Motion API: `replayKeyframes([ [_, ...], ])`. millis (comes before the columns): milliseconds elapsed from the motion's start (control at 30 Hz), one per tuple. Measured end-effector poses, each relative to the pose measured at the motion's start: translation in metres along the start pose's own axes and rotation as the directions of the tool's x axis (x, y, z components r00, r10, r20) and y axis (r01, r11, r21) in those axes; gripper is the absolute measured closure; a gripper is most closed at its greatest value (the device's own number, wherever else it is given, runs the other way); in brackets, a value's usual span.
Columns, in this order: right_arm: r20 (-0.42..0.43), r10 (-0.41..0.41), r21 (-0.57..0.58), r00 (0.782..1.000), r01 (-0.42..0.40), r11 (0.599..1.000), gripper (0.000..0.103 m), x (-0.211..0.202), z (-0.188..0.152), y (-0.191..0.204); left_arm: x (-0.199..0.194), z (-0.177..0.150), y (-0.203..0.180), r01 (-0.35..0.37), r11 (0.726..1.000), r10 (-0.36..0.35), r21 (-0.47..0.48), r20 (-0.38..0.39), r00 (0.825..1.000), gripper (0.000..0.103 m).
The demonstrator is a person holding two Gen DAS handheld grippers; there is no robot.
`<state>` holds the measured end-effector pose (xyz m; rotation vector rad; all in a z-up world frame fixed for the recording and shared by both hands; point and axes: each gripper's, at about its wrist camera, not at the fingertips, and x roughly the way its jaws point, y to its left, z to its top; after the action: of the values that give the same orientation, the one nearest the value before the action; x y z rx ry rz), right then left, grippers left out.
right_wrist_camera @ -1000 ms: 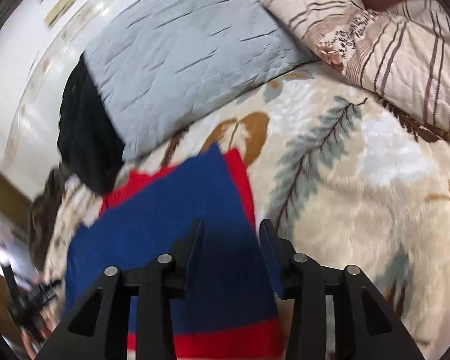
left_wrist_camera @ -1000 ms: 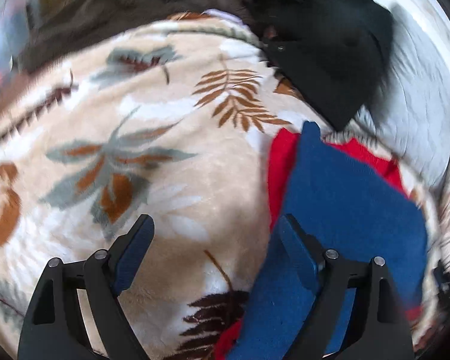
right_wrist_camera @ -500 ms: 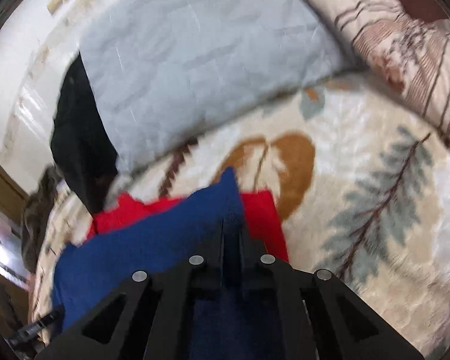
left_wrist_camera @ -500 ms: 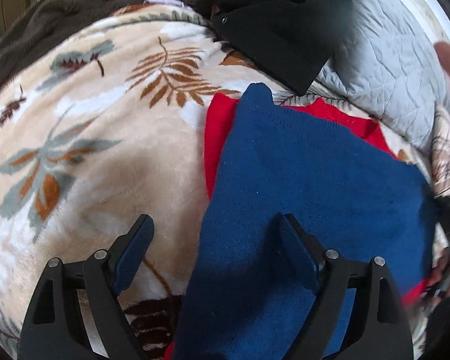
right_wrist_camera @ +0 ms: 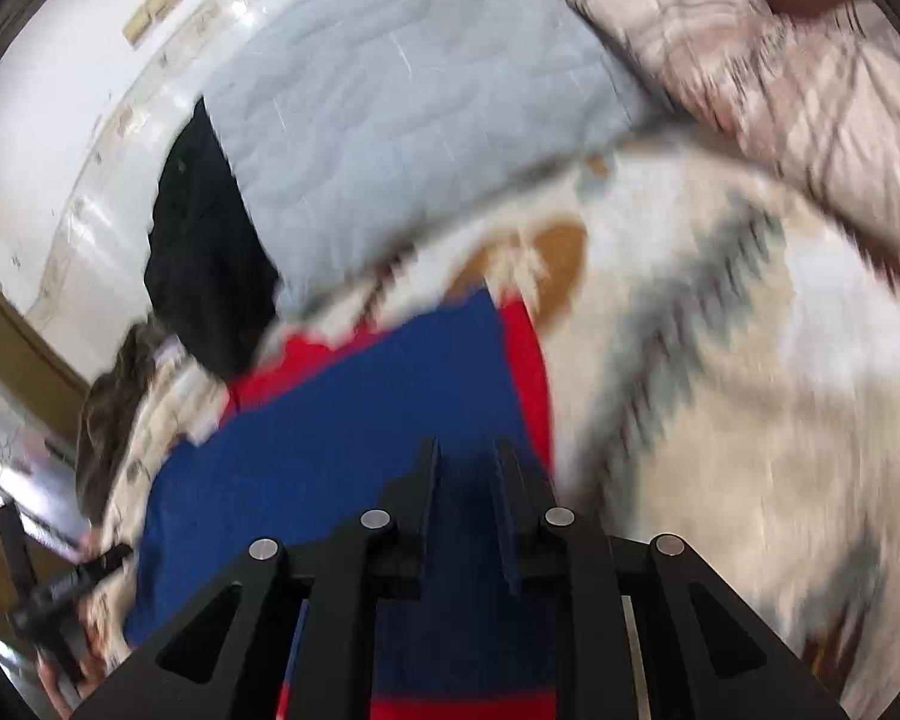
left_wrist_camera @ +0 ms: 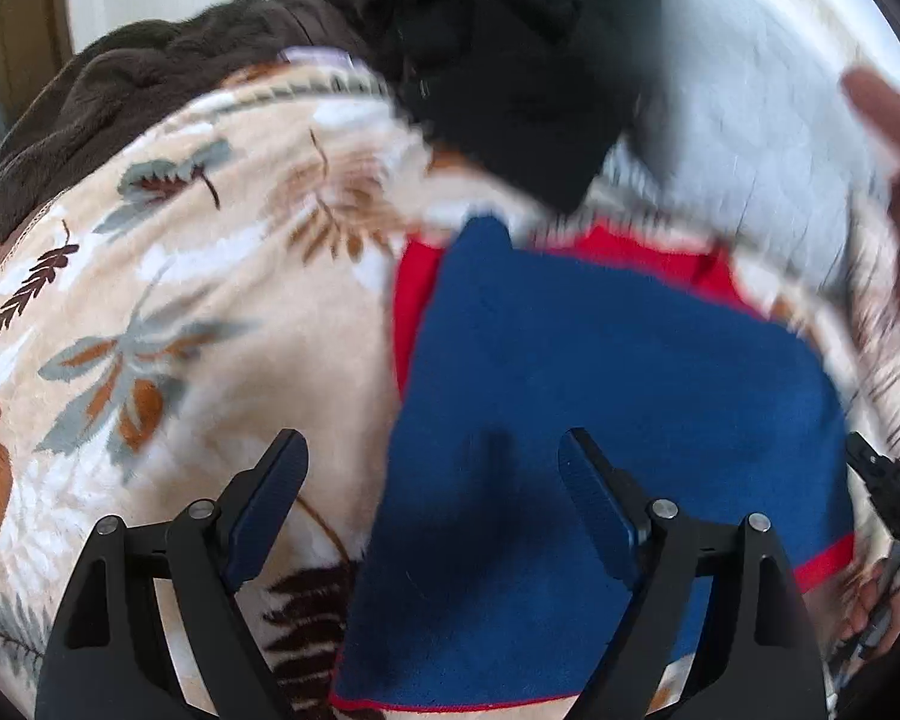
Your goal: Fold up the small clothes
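hovering left gripper (left_wrist_camera: pixel 432 456) fingers spread wide | right gripper (right_wrist_camera: pixel 465 462) fingers slightly parted over blue-red garment (right_wrist_camera: pixel 342 420)

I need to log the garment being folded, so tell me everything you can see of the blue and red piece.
The blue and red garment looks like soft knit: a deep blue panel lying over red fabric that shows as a band along its far edges and a thin trim at the near edge. It lies mostly flat on the leaf-patterned blanket, near a black garment. The left gripper is open above its edge; the right gripper, jaws narrowly apart, is over its blue part. Whether it pinches cloth is unclear.
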<state>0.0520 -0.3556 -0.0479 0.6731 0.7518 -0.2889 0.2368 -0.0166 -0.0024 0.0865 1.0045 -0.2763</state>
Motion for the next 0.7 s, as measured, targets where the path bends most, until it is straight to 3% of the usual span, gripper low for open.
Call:
replayKeyframes([
  [67,0.037,-0.022,-0.015,0.999,0.022,1.0,0.086,-0.012,-0.004,0.001,0.023,-0.008,-0.011,-0.045,0.997,0.05,0.061,-0.069,0.996,0.015],
  [100,0.034,-0.032,-0.003,0.999,0.032,0.999,0.085,-0.019,-0.004,0.002,0.023,-0.011,-0.011,-0.049,0.997,0.052,0.052,-0.053,0.997,0.015],
  [233,0.074,-0.008,-0.014,0.997,0.009,1.0,0.08,-0.047,-0.016,0.006,-0.001,-0.007,-0.006,0.01,1.0,-0.009,0.023,-0.045,0.999,0.016],
  [333,-0.014,-0.089,-0.079,0.996,0.087,0.993,0.08,-0.03,-0.037,0.007,-0.001,-0.014,-0.006,-0.014,0.999,0.017,0.043,-0.064,0.998,0.016],
  [433,0.013,-0.147,-0.116,0.989,0.148,0.982,0.078,-0.038,-0.04,0.025,0.01,-0.022,-0.009,-0.016,0.998,0.022,0.059,-0.11,0.994,0.015],
  [533,0.024,-0.063,-0.15,0.998,0.066,0.986,0.076,-0.051,-0.042,0.057,0.003,-0.013,0.01,0.05,0.998,-0.054,-0.033,-0.123,0.991,0.016],
  [633,-0.002,-0.009,-0.269,1.0,0.008,0.963,0.056,-0.05,-0.056,0.105,-0.003,-0.003,0.038,0.002,0.995,-0.01,-0.101,-0.084,0.996,0.016],
  [700,-0.05,0.03,-0.373,0.998,-0.046,0.927,0.052,-0.039,-0.076,0.148,0.0,0.0,0.058,-0.02,0.988,0.007,-0.15,-0.091,0.996,0.016],
])
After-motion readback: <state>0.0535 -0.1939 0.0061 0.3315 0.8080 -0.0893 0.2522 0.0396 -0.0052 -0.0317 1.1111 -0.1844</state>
